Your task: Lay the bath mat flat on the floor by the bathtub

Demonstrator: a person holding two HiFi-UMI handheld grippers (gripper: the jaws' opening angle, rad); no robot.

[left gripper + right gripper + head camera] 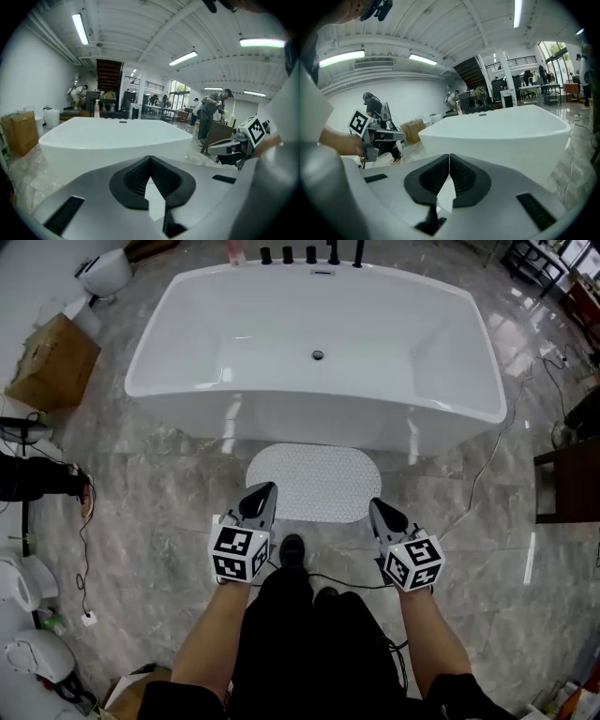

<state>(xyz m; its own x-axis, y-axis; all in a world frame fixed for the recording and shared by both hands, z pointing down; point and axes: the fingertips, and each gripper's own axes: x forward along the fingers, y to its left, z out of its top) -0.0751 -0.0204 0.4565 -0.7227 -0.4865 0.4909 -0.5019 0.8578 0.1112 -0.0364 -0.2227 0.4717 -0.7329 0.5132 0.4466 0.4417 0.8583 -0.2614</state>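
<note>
The left gripper (266, 489) and right gripper (378, 506), at lower centre of the head view, both have their jaws pressed together. Nothing shows clamped at the tips; only dotted white shows through the slit beneath them. Just past the tips, the white oval dotted bath mat (314, 482) lies spread at mid-frame on the grey marble floor (159, 493), its far edge beside the white freestanding bathtub (319, 423). The laying step looks essentially finished. The next move probably calls for lifting both grippers clear without dragging the mat's near edge.
</note>
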